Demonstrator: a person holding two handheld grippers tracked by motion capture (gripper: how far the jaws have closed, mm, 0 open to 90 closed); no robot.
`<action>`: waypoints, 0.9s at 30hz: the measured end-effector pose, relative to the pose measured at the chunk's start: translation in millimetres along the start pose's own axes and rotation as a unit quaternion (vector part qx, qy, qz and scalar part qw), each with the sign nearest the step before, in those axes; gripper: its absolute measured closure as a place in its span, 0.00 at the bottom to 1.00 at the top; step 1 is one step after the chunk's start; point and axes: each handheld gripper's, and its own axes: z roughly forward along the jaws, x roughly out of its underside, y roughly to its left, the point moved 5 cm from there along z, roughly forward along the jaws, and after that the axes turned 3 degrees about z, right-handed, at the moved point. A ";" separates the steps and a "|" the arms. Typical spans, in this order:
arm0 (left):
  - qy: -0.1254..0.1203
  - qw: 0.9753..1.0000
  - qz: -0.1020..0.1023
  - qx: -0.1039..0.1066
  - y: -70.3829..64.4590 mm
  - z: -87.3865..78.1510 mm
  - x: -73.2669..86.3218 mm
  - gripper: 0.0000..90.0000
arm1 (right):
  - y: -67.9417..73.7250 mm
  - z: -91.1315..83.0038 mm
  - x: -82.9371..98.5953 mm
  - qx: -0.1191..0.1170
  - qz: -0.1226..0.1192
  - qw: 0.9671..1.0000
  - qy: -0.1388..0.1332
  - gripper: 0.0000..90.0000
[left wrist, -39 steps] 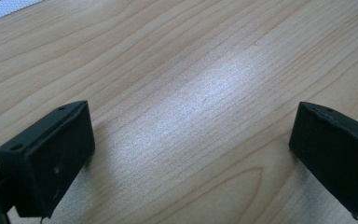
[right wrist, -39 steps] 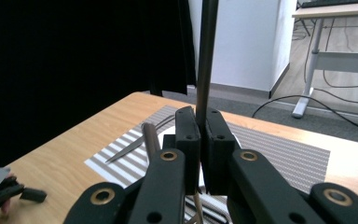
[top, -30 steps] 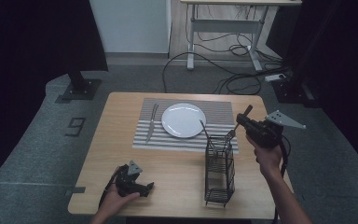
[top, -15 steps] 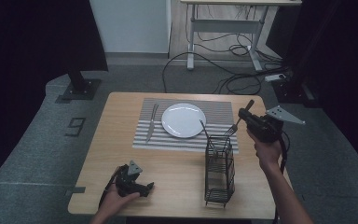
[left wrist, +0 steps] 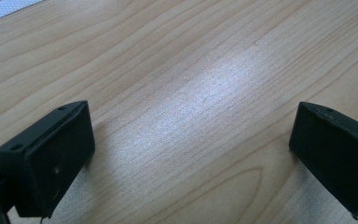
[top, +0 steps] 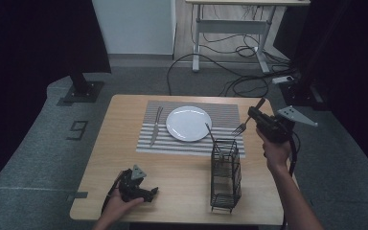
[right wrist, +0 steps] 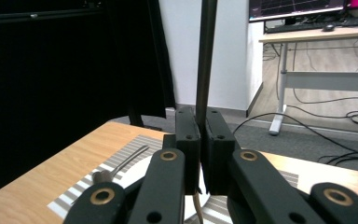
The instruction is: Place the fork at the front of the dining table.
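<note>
The work in hand looks like laying a place setting from the wire cutlery caddy (top: 225, 175), and by the look of things it is partway through. A knife (top: 155, 125) already lies on the striped placemat (top: 230, 114) just left of the white plate (top: 189, 123), in the upper middle of the high view, while the strip of mat to the right of the plate is bare. The right claw (top: 255, 115), held above the bench (top: 120, 143) at the right of that frame, is clamped on a fork (top: 242, 126); in the right gripper view its jaws stand pressed together on the dark handle (right wrist: 205, 60), which rises straight up the centre of the frame. In the high view the fork's long axis runs on a slant, handle end toward the upper right and tines pointing down toward the lower left, hanging near the caddy's top rim and the mat's right edge without touching either. What seems left is to lower the fork and lay it flat on the mat beside the plate, probably parallel to the knife; another utensil stands in the caddy. The left claw (top: 146, 192) rests on the bench at the lower left, its jaws spread wide over bare wood (left wrist: 191, 102) and holding nothing.
</note>
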 end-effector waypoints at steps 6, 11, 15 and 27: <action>0.000 1.000 0.000 0.000 0.0 0.0 0.0 0.00 | -10.5 1.9 1.5 0.010 0.006 1.000 -0.006 0.96; 0.000 1.000 0.000 0.000 0.0 0.0 0.0 0.00 | -19.3 4.7 7.9 0.023 0.009 1.000 -0.001 0.96; 0.000 1.000 0.000 0.000 0.0 0.0 0.0 0.00 | -25.1 8.3 13.0 0.032 0.009 0.999 0.006 0.96; 0.000 1.000 0.000 0.000 0.0 0.0 0.0 0.00 | -35.2 29.3 41.7 0.044 0.012 0.998 0.034 0.96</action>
